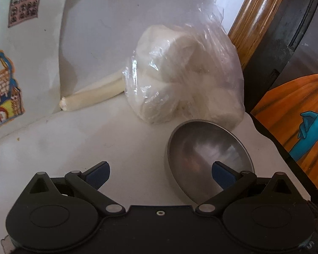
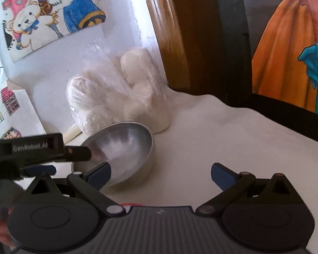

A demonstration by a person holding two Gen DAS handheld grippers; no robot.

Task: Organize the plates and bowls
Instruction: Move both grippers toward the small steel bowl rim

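One metal bowl [image 1: 209,160] sits on the white desk [image 1: 95,144], just in front of a plastic bag [image 1: 184,80]. My left claw [image 1: 161,174] is spread wide and empty, with its right finger over the bowl, so it is nearer. My right claw [image 2: 161,174] is spread wide and empty too; the bowl lies to its left.

Clutter on the white counter [image 1: 74,148]
A clear plastic bag [image 1: 184,80] of white lumps sits at twelve o'clock, a pale roll [image 1: 91,97] at ten, cartoon house stickers [image 1: 4,91] at nine, an orange picture [image 1: 296,122] at three.
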